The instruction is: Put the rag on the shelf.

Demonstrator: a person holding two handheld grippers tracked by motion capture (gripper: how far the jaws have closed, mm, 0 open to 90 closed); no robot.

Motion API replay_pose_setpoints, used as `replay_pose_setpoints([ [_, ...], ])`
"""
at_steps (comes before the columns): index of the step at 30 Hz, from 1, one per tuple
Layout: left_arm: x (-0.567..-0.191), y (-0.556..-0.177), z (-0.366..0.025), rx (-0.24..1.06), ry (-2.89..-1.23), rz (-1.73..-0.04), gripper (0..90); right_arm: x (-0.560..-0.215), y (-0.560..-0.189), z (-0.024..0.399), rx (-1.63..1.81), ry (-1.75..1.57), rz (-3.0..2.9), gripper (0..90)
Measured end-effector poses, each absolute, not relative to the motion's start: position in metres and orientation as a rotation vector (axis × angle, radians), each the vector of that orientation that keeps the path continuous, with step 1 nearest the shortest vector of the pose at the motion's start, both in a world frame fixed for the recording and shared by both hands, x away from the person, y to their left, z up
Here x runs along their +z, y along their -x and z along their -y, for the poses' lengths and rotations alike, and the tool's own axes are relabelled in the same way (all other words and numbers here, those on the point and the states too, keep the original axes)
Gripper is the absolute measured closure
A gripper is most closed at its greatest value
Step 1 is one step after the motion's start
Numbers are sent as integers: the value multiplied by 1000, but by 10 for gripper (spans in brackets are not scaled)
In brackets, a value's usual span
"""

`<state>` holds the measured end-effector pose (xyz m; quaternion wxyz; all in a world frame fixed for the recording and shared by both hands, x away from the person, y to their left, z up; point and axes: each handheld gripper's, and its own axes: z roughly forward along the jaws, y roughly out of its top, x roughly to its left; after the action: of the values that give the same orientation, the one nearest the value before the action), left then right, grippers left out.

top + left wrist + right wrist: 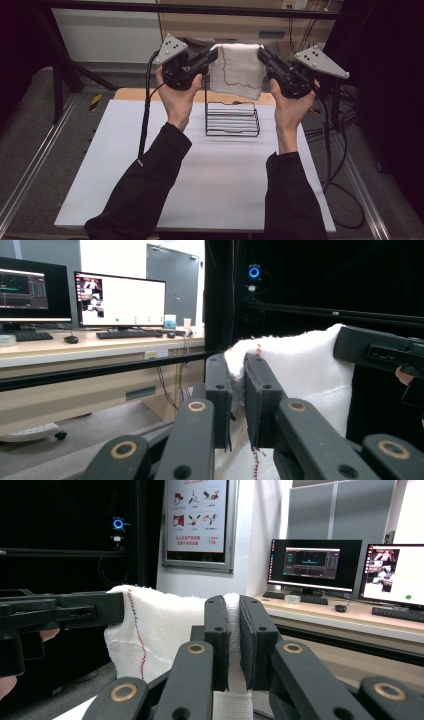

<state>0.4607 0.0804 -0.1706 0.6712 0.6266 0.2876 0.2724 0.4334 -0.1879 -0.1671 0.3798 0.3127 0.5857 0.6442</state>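
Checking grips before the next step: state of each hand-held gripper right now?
Left hand-held gripper: closed on one top corner of the white cloth.
Right hand-held gripper: closed on the cloth's other top corner, held above the wire rack.

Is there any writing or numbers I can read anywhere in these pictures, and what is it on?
None can be read.
Wall poster: red pictures and lines of small text, too blurred to read.
Monitors on the desk: windows with text too small to read.
Towel held by the two grippers: coloured stitching, no lettering.
Wire rack: no label.
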Motion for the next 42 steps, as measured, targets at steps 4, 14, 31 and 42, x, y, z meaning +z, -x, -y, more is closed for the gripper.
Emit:
replay_pose_setpoints([
  [4,-166,-468,-80,617,-1412,-654,819,-163,-442,187,1645,-805,-1494,834],
  [14,-158,-484,-79,625,-1410,-668,819,-155,-460,187,1646,-811,-1496,833],
  [31,-153,-513,-80,640,-1425,-689,819,-149,-492,186,1640,-834,-1512,833],
  [42,-161,-522,-78,646,-1448,-703,819,-158,-507,185,1625,-854,-1534,833],
])
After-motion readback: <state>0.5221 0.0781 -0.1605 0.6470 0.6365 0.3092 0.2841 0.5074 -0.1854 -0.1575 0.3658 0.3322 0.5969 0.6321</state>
